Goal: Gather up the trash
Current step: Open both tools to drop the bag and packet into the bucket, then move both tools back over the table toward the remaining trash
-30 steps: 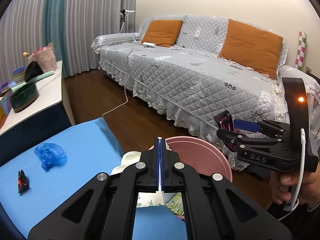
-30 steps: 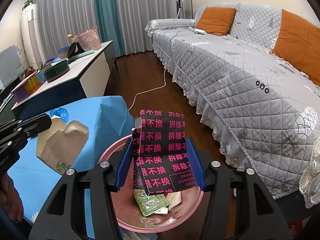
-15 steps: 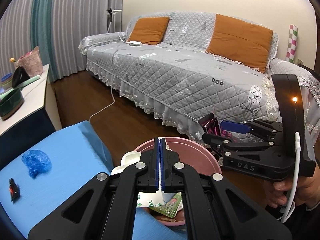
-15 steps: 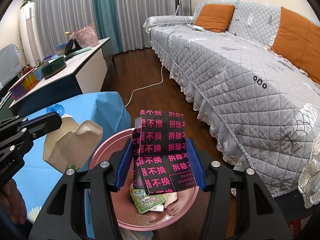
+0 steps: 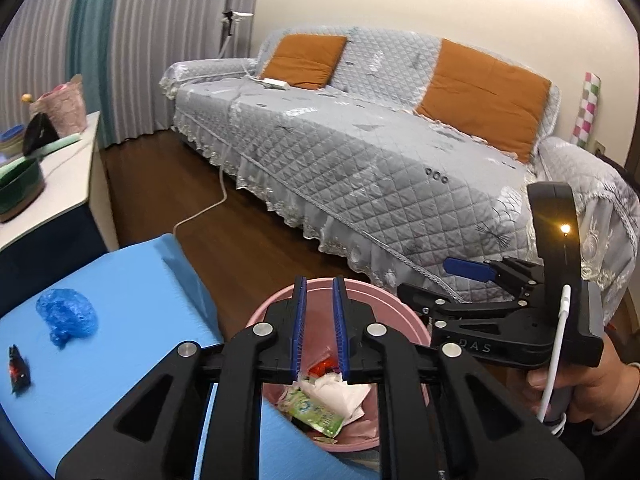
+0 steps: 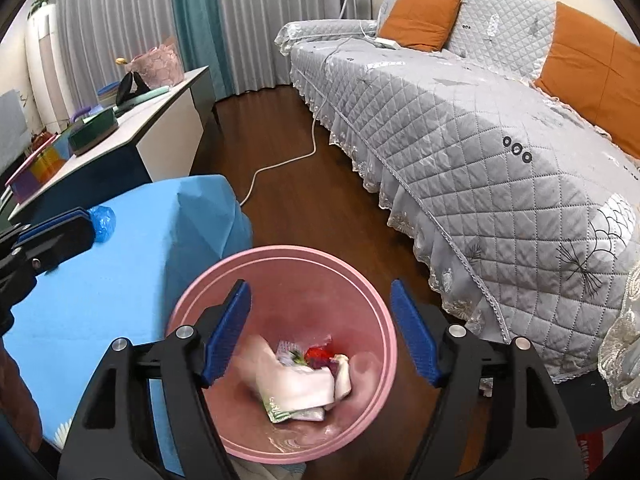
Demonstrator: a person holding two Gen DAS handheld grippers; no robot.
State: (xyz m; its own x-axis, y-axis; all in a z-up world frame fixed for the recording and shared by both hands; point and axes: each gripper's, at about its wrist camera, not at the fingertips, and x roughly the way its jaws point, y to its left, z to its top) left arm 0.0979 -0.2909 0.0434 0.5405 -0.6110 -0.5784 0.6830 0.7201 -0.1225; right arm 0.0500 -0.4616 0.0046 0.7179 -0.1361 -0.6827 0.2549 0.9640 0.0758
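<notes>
Blue cloth table [image 5: 132,320] bears a crumpled plastic bag [image 5: 66,316] and dark wrapper [image 5: 18,368] at nine o'clock. Left tongs [image 5: 320,320] have just parted slightly, empty, over the pink bin [image 5: 384,300].

Smooth round bin [image 6: 280,256] holds crumpled paper [image 6: 296,384]; right tongs [image 6: 320,332] have just widened, empty.

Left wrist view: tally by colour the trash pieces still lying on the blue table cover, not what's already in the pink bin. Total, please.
Blue crumpled plastic: 1
Black and red wrapper: 1
Total: 2
</notes>
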